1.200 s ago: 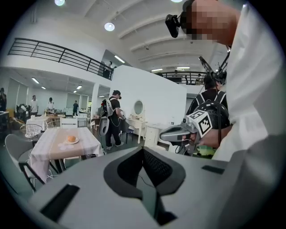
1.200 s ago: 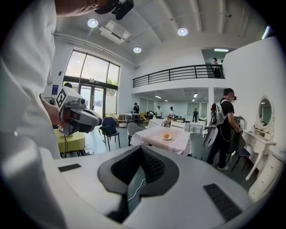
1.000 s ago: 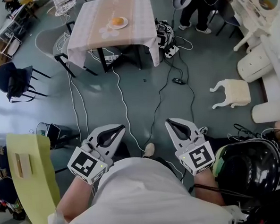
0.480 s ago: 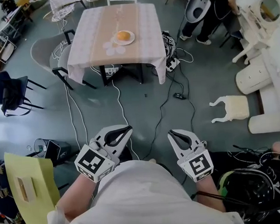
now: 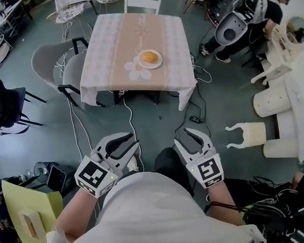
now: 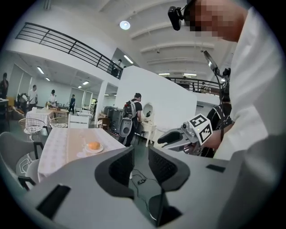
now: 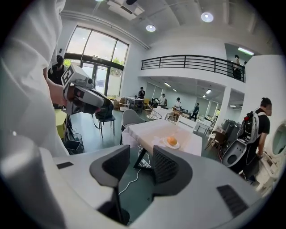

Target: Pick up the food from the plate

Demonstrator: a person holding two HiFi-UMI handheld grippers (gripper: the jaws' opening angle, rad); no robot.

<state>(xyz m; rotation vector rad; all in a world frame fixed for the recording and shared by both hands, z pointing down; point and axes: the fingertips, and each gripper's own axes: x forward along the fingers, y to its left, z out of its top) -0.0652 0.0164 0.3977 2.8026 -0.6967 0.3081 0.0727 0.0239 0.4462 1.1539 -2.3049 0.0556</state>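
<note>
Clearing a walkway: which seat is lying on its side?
The cream stool right of the table, its legs pointing sideways; the grey chairs beside the table stand upright.

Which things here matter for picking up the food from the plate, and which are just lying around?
For the job: food, plate, table, left gripper, right gripper (both have just been opening, nothing between the jaws).

Just lying about: grey chairs, floor cables, tipped cream stool, black chair.
</note>
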